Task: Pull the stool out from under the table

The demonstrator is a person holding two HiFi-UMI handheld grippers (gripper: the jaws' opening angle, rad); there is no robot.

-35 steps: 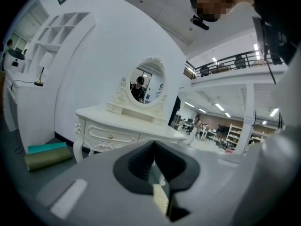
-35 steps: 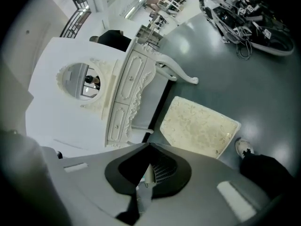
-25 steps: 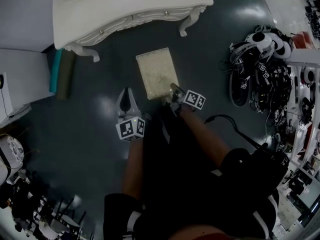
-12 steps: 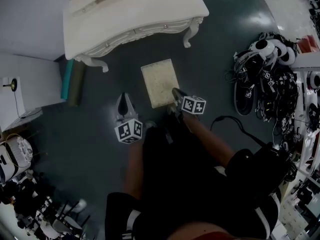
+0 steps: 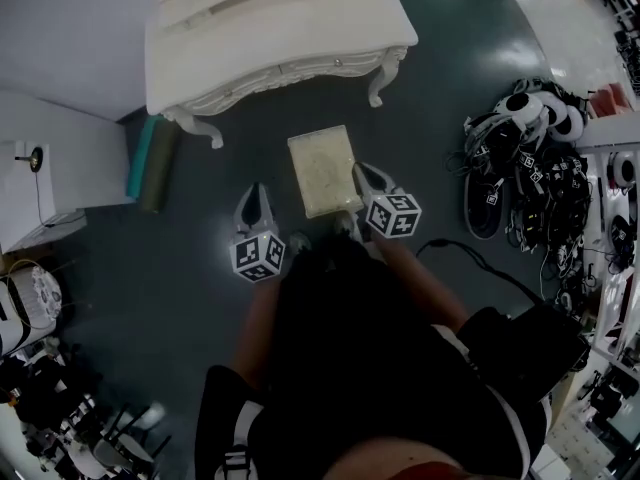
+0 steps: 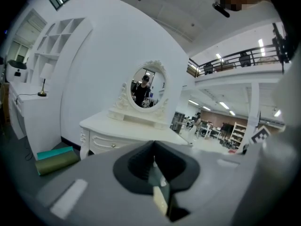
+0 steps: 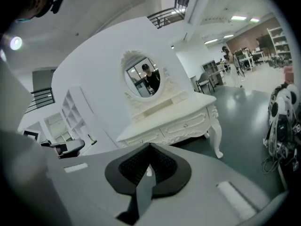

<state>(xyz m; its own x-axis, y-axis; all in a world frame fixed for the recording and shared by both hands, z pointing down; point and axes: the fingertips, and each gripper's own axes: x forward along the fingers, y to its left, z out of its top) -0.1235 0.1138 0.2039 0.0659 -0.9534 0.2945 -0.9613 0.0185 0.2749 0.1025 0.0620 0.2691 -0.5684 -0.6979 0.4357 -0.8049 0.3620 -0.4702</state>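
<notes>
Stool (image 5: 323, 171) stands on dark floor (image 5: 440, 98) before white table (image 5: 270, 28); left tool (image 5: 254, 192) and right tool (image 5: 361, 173) closed, empty

Count's easy: one white surface (image 5: 280, 28), one oval mirror (image 6: 148, 87) on it, one cream stool (image 5: 322, 168) before it, one teal roll (image 5: 141, 158) and one olive roll (image 5: 160, 166) beside it, plus two tools, left tool (image 5: 254, 193) and right tool (image 5: 362, 171).

Upper centre table (image 5: 270, 43): white painted, carved, slight sheen. Centre stool (image 5: 322, 168) top: cream, rough cloth-like texture. Surrounding floor (image 5: 450, 78): dark, smooth, glossy, light glare.
</notes>
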